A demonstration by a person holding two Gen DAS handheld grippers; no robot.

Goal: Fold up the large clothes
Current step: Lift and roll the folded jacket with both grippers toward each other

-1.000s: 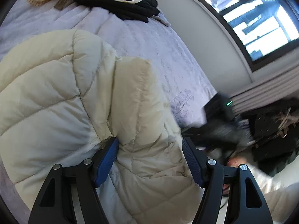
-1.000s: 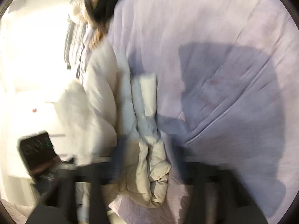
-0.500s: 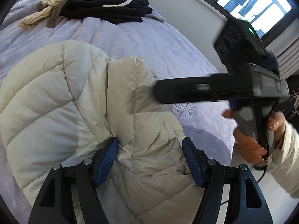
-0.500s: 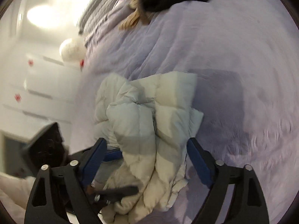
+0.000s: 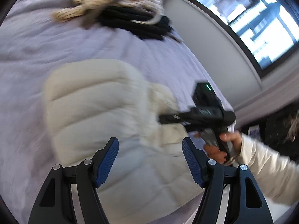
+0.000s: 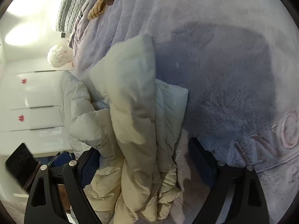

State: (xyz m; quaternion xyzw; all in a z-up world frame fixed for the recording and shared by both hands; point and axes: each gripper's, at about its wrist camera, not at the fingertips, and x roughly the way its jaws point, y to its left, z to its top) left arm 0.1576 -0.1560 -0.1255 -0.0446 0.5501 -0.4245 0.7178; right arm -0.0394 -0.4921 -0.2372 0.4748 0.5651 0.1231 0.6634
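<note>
where blanket (image 6: 233,74) shows, raised letters "n", "o" (image 6: 291,128).

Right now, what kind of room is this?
Probably a bedroom: a puffy cream quilted jacket lies on a fuzzy lilac bed blanket, a grey quilted pillow sits at its far end, and white drawers stand alongside.

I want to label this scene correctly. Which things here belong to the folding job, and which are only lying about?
For the job:
- cream puffer jacket
- left gripper, open
- right gripper, open, jaws just widened, jacket between them

Lying about:
- black clothes
- striped beige garment
- grey pillow
- lilac blanket
</note>
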